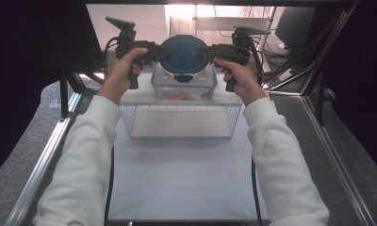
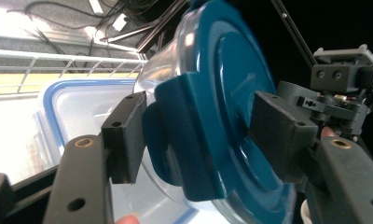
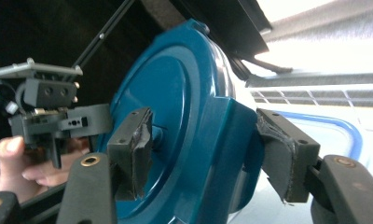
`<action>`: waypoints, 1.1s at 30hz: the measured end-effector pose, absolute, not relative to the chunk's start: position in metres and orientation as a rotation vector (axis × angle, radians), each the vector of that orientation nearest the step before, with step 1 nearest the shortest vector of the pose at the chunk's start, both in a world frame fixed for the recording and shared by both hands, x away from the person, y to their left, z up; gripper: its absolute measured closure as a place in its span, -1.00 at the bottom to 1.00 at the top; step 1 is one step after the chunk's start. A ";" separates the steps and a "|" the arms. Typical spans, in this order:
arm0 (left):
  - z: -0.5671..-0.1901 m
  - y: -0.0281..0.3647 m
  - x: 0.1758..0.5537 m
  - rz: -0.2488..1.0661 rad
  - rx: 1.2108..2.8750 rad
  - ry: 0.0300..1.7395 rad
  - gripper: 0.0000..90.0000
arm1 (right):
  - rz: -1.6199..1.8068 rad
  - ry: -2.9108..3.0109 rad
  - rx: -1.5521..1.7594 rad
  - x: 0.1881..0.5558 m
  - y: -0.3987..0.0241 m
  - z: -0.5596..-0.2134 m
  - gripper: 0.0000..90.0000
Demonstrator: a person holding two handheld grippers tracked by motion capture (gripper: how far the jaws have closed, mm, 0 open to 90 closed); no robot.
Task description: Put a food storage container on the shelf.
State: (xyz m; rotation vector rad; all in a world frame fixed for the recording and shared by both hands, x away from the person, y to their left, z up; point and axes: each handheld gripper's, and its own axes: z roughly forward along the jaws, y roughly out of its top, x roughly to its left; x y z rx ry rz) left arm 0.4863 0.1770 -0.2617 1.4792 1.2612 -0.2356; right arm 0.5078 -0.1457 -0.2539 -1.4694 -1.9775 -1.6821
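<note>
Under both claws sits the white surface [image 1: 182, 174], with a wire basket [image 1: 179, 121] lying on it just below my hands. Behind the basket, directly beneath what I am holding, stands a clear rectangular container [image 1: 184, 84] with a blue rim and something reddish inside. Between the two claws hangs a round container [image 1: 183, 52] with a teal lid, tipped on edge so the lid faces me. My left claw [image 1: 154, 50] straddles one lid latch, jaws part open with the flap between them; I cannot tell whether the pads press on it. My right claw [image 1: 206, 51] is closed on the opposite latch, both pads against the plastic. I judge I am carrying the round container over the rectangular one, or working its latches. Next, I should keep both sides level and lower it steadily without letting the left side slip.
</note>
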 end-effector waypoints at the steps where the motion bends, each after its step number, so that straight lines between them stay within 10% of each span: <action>1: -0.263 0.176 0.488 -0.242 1.471 1.270 -0.18 | -1.675 -1.957 -1.480 0.511 -0.147 -0.256 -0.16; 11: -0.273 0.175 0.494 -0.245 1.418 1.269 -0.24 | -1.687 -1.968 -1.493 0.516 -0.147 -0.258 -0.17; 17: -0.269 0.184 0.483 -0.153 1.425 1.295 -0.61 | -1.720 -2.060 -1.497 0.508 -0.147 -0.253 -0.57; 33: -0.292 0.197 0.361 0.126 1.516 1.112 -0.64 | -1.814 -2.390 -1.343 0.419 -0.188 -0.259 -0.62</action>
